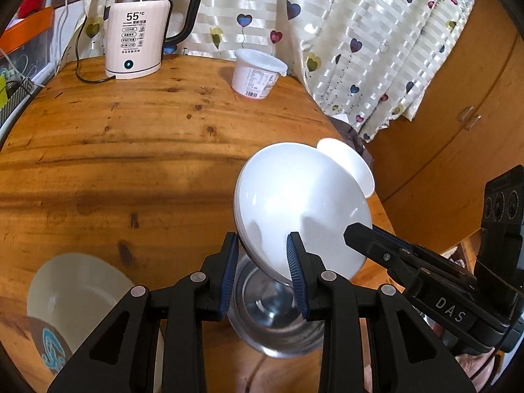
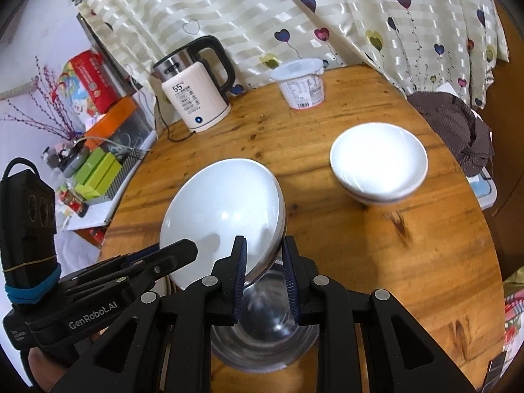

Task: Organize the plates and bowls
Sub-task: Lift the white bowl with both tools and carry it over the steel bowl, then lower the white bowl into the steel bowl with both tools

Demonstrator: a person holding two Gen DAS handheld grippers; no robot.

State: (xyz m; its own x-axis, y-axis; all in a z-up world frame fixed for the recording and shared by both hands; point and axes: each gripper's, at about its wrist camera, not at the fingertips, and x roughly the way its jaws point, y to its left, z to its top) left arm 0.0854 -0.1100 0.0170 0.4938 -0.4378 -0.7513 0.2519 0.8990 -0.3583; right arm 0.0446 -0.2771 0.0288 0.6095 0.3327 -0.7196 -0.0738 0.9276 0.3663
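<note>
Plate (image 2: 222, 216) tilts between my two tongs, left gripper (image 1: 263, 271) and right gripper (image 2: 263, 278) each clamped on its near rim, with stacked bowls (image 2: 378, 170) toward the right-wrist frame's upper right, nearer my right.

A glossy white plate (image 2: 222, 216) hung tilted above the round wooden table (image 2: 360, 255), pinched at two near edges. Beneath it stood a shiny steel bowl (image 2: 265, 337), upright. Farther right sat a small stack of white bowls (image 2: 378, 163), upright and nested, well apart from the plate. Near the table's left edge lay a cream bowl (image 1: 75, 291) with a brown rim patch and blue pattern.
</note>
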